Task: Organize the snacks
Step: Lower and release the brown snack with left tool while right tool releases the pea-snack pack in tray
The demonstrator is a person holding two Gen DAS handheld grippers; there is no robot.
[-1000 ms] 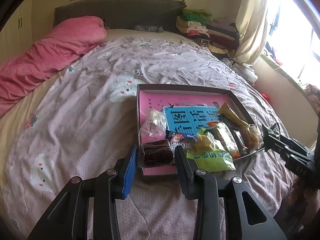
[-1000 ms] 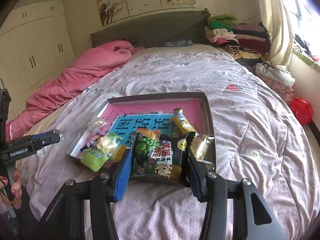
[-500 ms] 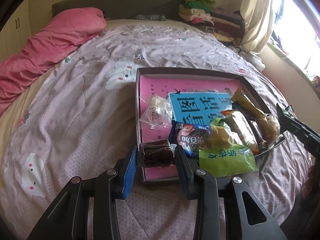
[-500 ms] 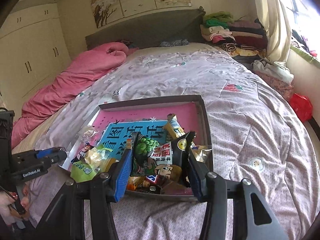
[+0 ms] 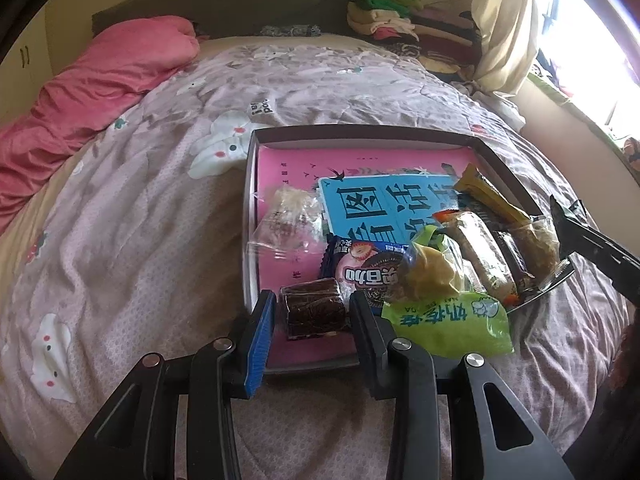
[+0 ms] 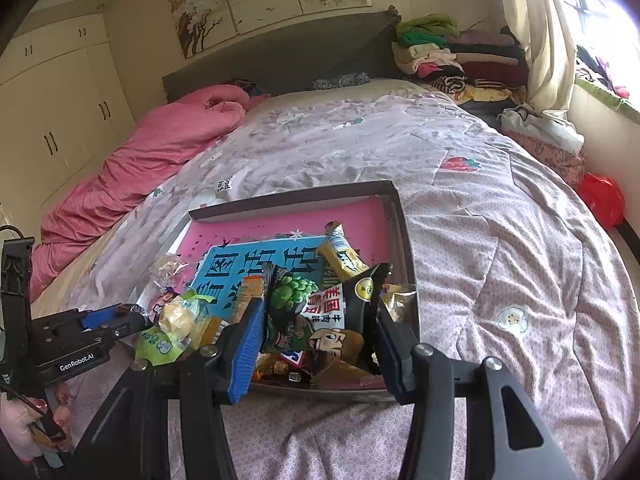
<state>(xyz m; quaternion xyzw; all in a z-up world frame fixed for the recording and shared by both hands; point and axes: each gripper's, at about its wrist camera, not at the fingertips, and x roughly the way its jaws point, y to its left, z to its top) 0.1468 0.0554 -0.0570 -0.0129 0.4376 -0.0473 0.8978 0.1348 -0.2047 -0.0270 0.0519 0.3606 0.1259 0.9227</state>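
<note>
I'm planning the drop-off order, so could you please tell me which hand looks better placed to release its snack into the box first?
Left, probably. The left gripper holds the dark brown snack low over bare pink floor at the box near corner. The right gripper holds the black pea packet above already piled snacks.

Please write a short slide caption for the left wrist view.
Left gripper holds a dark wrapped snack over the snack-filled box on the bed.

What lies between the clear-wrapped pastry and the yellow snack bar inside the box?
In the left wrist view, the blue card lies between the clear-wrapped pastry and the yellow snack bar.
</note>
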